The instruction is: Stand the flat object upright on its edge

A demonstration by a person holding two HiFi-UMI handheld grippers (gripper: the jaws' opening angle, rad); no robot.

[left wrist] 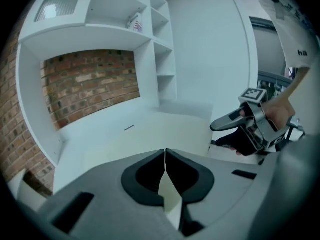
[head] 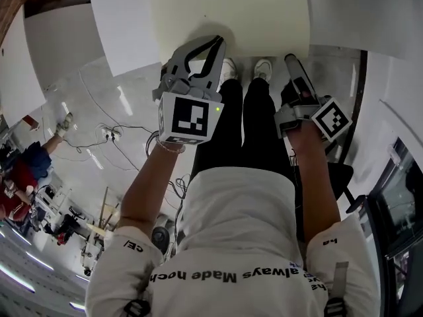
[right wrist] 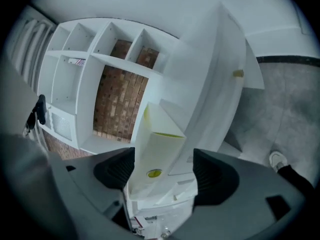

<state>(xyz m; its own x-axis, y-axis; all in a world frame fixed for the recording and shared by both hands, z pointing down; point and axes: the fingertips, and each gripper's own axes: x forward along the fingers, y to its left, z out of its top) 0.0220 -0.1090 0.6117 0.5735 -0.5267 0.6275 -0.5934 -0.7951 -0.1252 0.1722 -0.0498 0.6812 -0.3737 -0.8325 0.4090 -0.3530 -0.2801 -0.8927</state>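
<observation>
Pale flat box [right wrist: 156,146] with a yellow dot, tilted, between wide-apart jaws

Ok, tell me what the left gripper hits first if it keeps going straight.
Most likely the table top: the left gripper, jaws shut, points down at it, with nothing visible between. Distance is unclear.

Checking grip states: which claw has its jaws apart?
The right claw: its jaws stand wide apart with a pale box between them, whereas the left claw has its jaws pressed together.
</observation>
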